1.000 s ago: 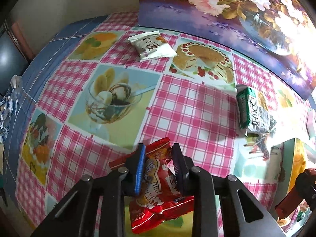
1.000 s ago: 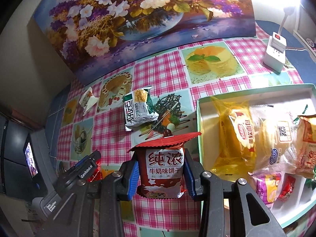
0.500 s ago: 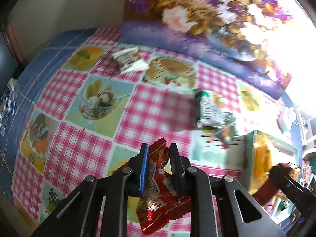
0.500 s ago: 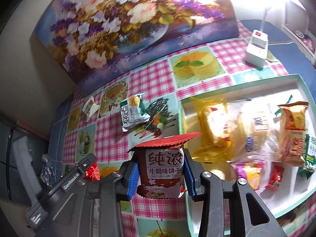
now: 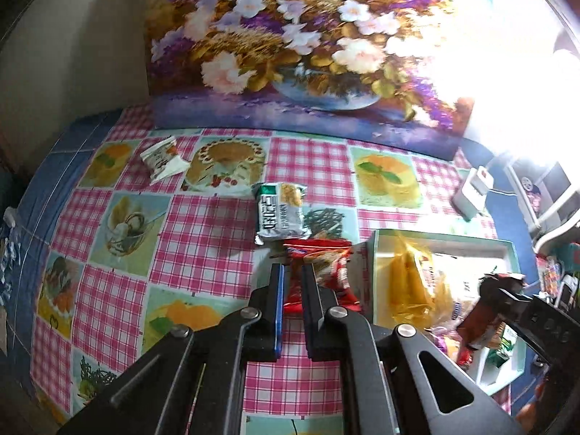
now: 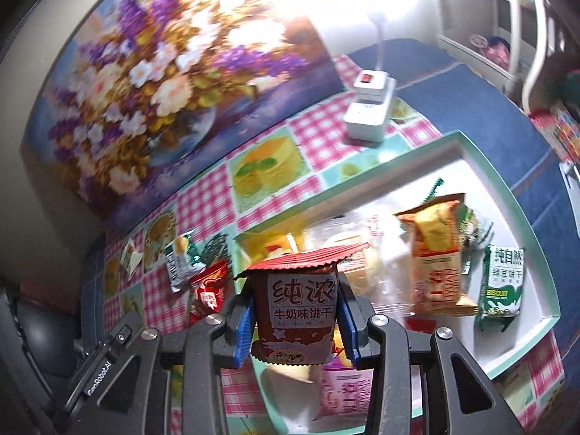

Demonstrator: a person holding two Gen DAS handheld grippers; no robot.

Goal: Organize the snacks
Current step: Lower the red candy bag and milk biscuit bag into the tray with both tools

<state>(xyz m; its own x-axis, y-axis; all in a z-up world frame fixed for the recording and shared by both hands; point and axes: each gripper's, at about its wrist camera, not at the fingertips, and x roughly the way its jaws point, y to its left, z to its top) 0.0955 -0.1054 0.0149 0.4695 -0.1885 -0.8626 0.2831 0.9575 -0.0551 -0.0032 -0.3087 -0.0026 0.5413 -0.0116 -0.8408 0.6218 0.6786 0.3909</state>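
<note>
My left gripper (image 5: 291,268) is shut on a red snack packet (image 5: 326,264) and holds it above the checked tablecloth, just left of the mint-rimmed white tray (image 5: 377,253). My right gripper (image 6: 296,311) is shut on a brown-red milk biscuit packet (image 6: 301,290), held upright over the near left part of the tray (image 6: 362,177). The red packet (image 6: 208,286) also shows in the right wrist view, at the left. A green-and-white packet (image 5: 279,214) and a white packet (image 5: 163,157) lie on the table.
Several snacks lie in the tray, among them an orange packet (image 6: 435,253), a green biscuit pack (image 6: 502,282) and a yellow bag (image 5: 409,282). A white power socket (image 6: 366,108) stands behind the tray. A flower painting (image 5: 290,54) leans at the table's back edge.
Both grippers moved right and upward to the tray. The left jaws squeezed tighter on the red packet and lifted it off the table. The right grip is unchanged.
</note>
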